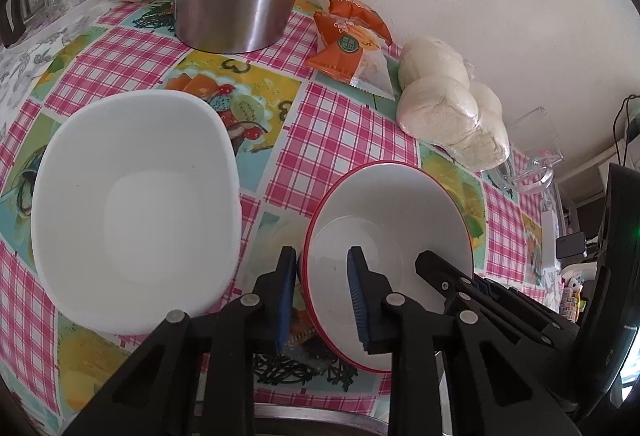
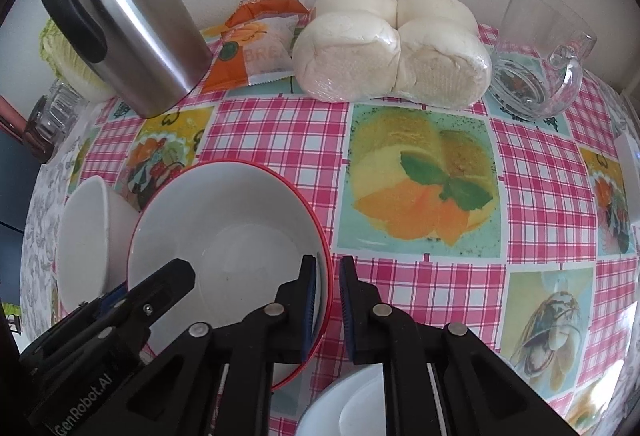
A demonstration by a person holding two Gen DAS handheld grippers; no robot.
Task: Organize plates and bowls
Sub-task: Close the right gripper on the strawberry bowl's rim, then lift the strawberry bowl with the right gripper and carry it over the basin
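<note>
Red-rimmed bowl (image 1: 386, 236) is sitting on the desk (image 2: 400, 140) just right of the square white bowl (image 1: 132, 208); left gripper (image 1: 322, 296) and right gripper (image 2: 328, 304) are straddling opposite rims, jaws not fully clenched, open tablecloth lying right.

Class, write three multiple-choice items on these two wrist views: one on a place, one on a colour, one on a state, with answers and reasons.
1. The steel thermos jug stands
A. at the wall beside the orange snack packet
B. inside a bowl
C. on the buns

2. The rim of the round white bowl is
A. blue
B. red
C. green

3. That bowl's rim lies
A. between each gripper's fingers
B. apart from both grippers
C. under the square white bowl

Answers: 1 A, both stand at the wall. 2 B, a red line circles it. 3 A, left gripper and right gripper each straddle it.
</note>
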